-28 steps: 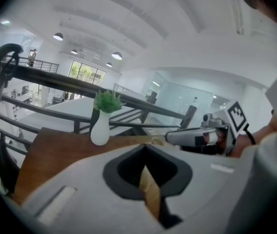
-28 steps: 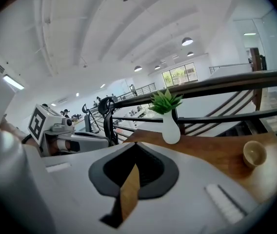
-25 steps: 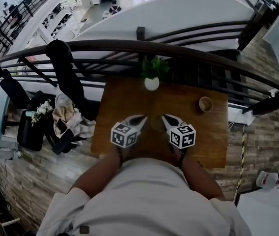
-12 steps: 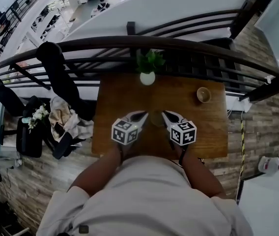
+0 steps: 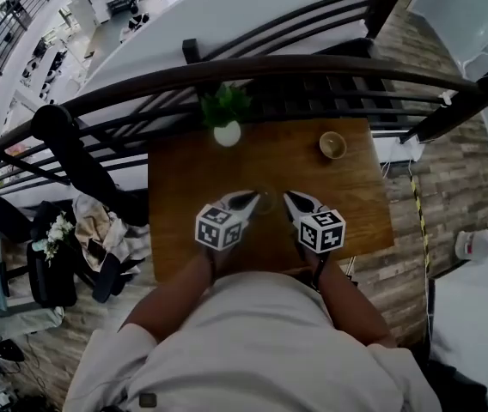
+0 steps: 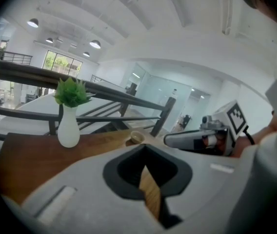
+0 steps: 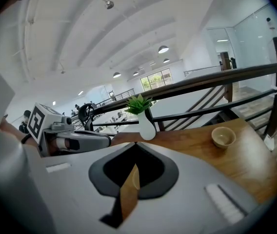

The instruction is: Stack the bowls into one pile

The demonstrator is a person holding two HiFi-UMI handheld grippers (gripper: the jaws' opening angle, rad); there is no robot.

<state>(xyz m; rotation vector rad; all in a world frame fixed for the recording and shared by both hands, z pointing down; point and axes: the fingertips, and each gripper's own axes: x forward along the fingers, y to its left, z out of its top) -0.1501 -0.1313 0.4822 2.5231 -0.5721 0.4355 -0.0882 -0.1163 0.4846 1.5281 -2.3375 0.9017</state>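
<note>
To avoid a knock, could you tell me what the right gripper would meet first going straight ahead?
Probably the wooden table, since the right gripper tilts downward; the white vase stands farther along.

**Both tongs shut, held side by side in front of torso**

Left tongs (image 5: 250, 198) and right tongs (image 5: 289, 198) sit level with each other, just apart, pointing forward and down, tips angled slightly inward. Jaws of both meet tip to tip, nothing gripped. Marker cubes face up toward the head camera. Left forearm (image 5: 168, 303) and right forearm (image 5: 350, 303) are bare, elbows bent close to the body.
</note>
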